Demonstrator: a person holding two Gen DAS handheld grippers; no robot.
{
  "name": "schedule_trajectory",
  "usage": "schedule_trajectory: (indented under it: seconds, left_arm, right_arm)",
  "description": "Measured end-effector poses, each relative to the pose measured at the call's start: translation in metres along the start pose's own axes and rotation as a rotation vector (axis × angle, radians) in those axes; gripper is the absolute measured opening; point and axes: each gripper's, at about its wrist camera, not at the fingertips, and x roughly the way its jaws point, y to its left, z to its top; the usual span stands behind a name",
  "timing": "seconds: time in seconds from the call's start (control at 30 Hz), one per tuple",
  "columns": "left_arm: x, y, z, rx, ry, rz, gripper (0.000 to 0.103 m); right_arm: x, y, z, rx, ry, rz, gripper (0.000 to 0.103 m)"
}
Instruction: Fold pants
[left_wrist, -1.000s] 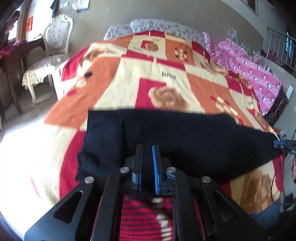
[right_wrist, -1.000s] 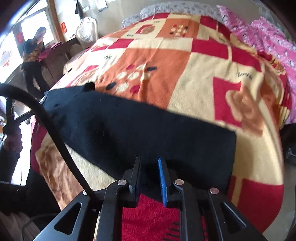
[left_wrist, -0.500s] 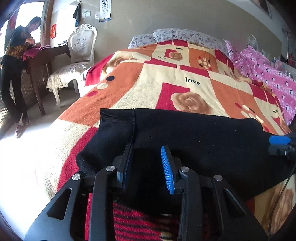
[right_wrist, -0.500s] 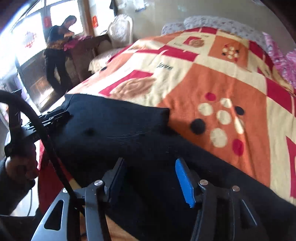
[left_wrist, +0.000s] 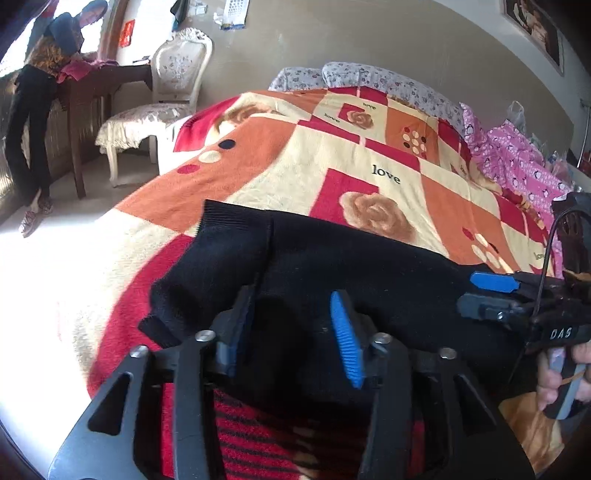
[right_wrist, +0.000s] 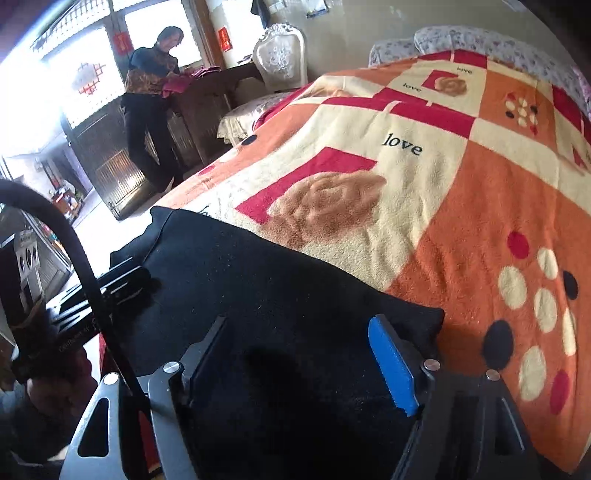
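Bedroom, patterned blanket (left_wrist: 295, 177) on bed: black pants (left_wrist: 369, 280) lie flat near its front edge — left gripper (left_wrist: 291, 325) and right gripper (right_wrist: 295, 354) both spread wide, grasping nothing, likely poised over the cloth for the next fold.

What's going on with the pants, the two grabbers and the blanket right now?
Pants: black, folded, lying on the blanket.
Left gripper: open, fingers over the pants, holding nothing.
Right gripper: open, fingers over the pants, holding nothing.
Blanket: spread over the bed.
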Motion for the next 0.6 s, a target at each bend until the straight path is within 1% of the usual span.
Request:
schedule_trajectory:
  seconds: [0.03,0.07,0.1,0.13,0.17,0.23,0.27,0.33,0.43,0.47,0.53,0.57,0.6]
  left_arm:
    - [0.001,-0.004,0.002,0.002,0.020,-0.025,0.070]
    - [0.001,-0.007,0.005,0.004,0.031,-0.025,0.070]
    - [0.000,-0.010,0.008,-0.003,0.039,-0.017,0.070]
    - [-0.003,-0.011,0.014,-0.018,0.035,-0.026,0.070]
    - [-0.007,-0.012,0.019,-0.024,0.012,-0.044,0.070]
    - [-0.012,-0.014,0.032,-0.018,-0.039,-0.035,0.070]
    - [-0.009,-0.015,0.039,-0.018,-0.042,-0.035,0.070]
    - [0.009,-0.012,0.051,-0.039,0.002,-0.020,0.070]
    - [0.052,0.009,0.051,-0.120,0.150,0.037,0.069]
    - [0.050,0.007,0.050,-0.085,0.091,0.045,0.069]
    - [0.054,-0.003,0.046,-0.014,0.102,0.091,0.069]
    - [0.054,-0.006,0.045,0.008,0.106,0.107,0.069]
    - [0.052,-0.007,0.044,0.007,0.108,0.111,0.069]
  right_arm:
    - [0.000,0.003,0.000,-0.011,0.006,0.001,0.083]
    - [0.002,0.007,0.000,-0.029,0.020,0.007,0.090]
    - [0.003,0.011,0.000,-0.055,0.036,0.008,0.094]
    - [0.005,0.015,0.000,-0.081,0.054,0.006,0.097]
    - [0.009,0.017,-0.002,-0.097,0.059,-0.003,0.097]
    - [0.009,0.018,-0.004,-0.110,0.054,-0.020,0.097]
    - [0.009,0.017,-0.005,-0.107,0.046,-0.019,0.097]
    - [0.007,0.014,-0.005,-0.091,0.028,-0.012,0.097]
    - [0.007,0.015,-0.006,-0.102,0.037,-0.018,0.097]
    - [0.008,0.016,-0.006,-0.107,0.039,-0.023,0.097]
    - [0.009,0.019,-0.006,-0.124,0.047,-0.035,0.097]
    - [0.010,0.019,-0.006,-0.128,0.048,-0.038,0.097]
    - [0.010,0.019,-0.006,-0.129,0.048,-0.037,0.097]
